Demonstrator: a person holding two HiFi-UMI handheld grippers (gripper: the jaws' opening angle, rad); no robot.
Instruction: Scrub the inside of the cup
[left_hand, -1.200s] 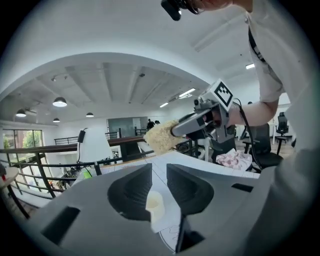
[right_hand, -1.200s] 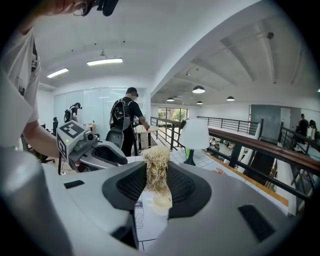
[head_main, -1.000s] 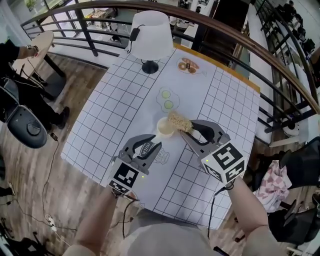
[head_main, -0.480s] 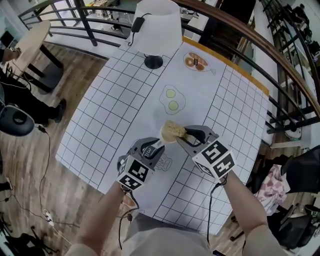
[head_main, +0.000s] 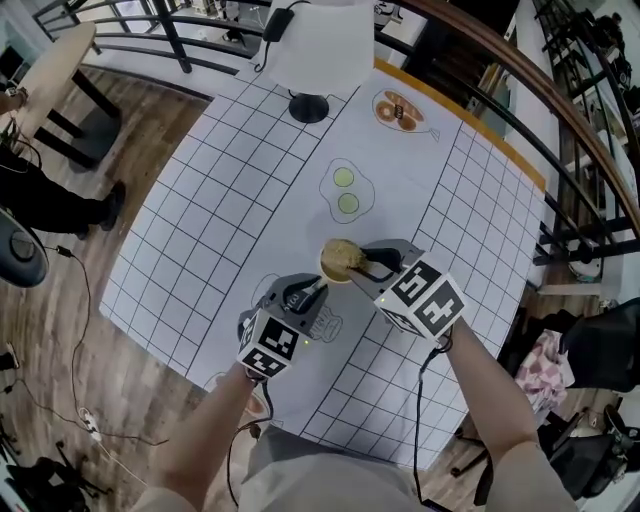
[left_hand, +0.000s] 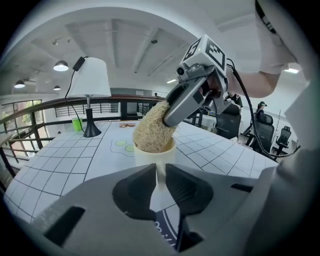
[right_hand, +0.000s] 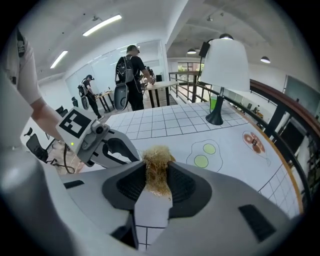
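**Scrubber sits in the cup, both your grippers pinching**

Wood floor (head_main: 60, 300) runs down the left of your head view. Beside it stands the table (head_main: 200, 200), covered in white cloth with a black grid. A white lamp (head_main: 320, 45) stands at the table's far edge, an egg print (head_main: 343, 192) lies near the middle, and a curved railing (head_main: 480, 50) passes behind and to the right. Your right gripper view shows an open room with ceiling strip lights and people (right_hand: 131, 75) standing at a far table.

Your left gripper (head_main: 318, 290) is nearly closed, its jaws pinching a thin pale part on the near side of the cup (head_main: 325, 270). The cup is cream, plain and upright, near the table's middle, just this side of the egg print. A straw-coloured, fibrous scrubber (head_main: 343, 256) fills its mouth and bulges above the rim, leaning right. Your right gripper (head_main: 365, 262) reaches in from the right, jaws clamped on the scrubber's outer end.
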